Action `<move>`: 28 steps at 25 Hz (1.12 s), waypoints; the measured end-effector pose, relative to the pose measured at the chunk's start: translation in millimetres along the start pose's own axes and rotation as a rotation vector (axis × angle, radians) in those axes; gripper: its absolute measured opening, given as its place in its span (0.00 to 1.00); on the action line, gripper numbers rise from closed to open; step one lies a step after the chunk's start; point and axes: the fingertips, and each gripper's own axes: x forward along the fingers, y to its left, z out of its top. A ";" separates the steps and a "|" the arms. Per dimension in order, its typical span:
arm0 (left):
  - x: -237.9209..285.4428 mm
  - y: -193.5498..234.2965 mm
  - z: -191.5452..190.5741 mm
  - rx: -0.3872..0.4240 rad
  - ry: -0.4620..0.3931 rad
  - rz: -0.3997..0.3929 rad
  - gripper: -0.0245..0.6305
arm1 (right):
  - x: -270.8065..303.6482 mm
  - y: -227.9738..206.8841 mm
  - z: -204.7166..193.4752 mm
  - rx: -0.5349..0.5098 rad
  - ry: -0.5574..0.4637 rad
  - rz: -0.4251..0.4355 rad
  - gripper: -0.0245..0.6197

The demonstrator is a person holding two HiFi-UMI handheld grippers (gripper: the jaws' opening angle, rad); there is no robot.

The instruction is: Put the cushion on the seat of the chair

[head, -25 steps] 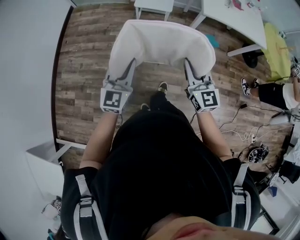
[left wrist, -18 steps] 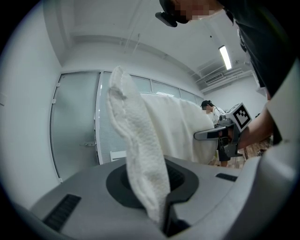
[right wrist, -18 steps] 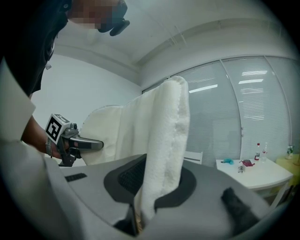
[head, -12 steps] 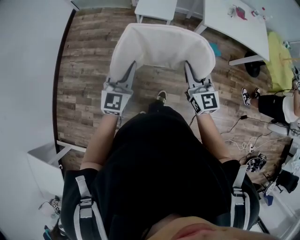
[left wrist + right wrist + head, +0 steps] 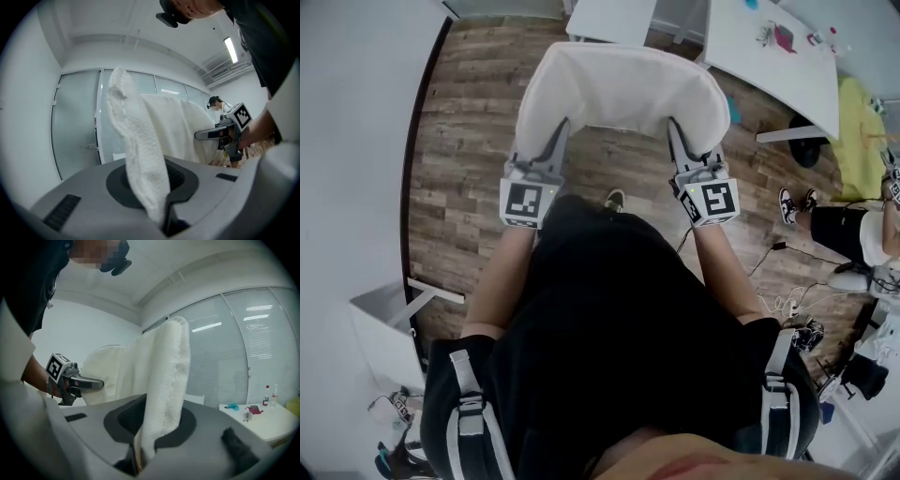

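I carry a white fluffy cushion (image 5: 623, 89) in front of the person's body, over the wooden floor. My left gripper (image 5: 553, 141) is shut on its left edge and my right gripper (image 5: 682, 141) is shut on its right edge. In the left gripper view the cushion's edge (image 5: 140, 154) is pinched between the jaws of the left gripper (image 5: 163, 222), and the right gripper (image 5: 225, 133) shows beyond. In the right gripper view the right gripper (image 5: 138, 459) clamps the cushion (image 5: 164, 394). A white flat seat on legs (image 5: 609, 17), possibly the chair, stands just past the cushion.
A white table (image 5: 773, 66) with small items stands at the upper right. Another person (image 5: 848, 211) sits at the right, with cables (image 5: 787, 300) on the floor nearby. A white surface (image 5: 356, 141) runs along the left. Glass partitions with blinds stand ahead.
The person has walked forward: the floor, the white seat and the table have slid nearer in the head view. Both grippers keep the same hold on the cushion.
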 end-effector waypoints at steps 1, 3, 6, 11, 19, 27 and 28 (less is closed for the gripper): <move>4.7 0.6 0.1 0.001 0.002 0.000 0.12 | 2.3 -4.1 -0.6 0.001 0.001 -0.001 0.12; 14.2 3.1 1.1 0.002 0.006 -0.001 0.12 | 7.4 -11.5 -1.4 0.007 0.003 -0.004 0.12; 28.4 10.0 1.6 0.005 0.009 -0.006 0.12 | 18.0 -20.7 -2.2 0.012 0.008 -0.008 0.12; 53.9 30.5 -5.5 0.005 0.012 -0.032 0.12 | 44.8 -31.7 -7.0 0.021 0.019 -0.026 0.12; 112.1 86.6 -6.6 -0.001 0.002 -0.098 0.12 | 108.9 -54.5 -2.8 0.017 0.041 -0.078 0.12; 163.4 158.6 -10.3 -0.004 -0.001 -0.157 0.12 | 189.0 -66.4 4.5 0.012 0.053 -0.133 0.12; 169.3 165.4 -10.4 -0.006 -0.001 -0.165 0.12 | 196.6 -68.0 5.0 0.014 0.056 -0.141 0.12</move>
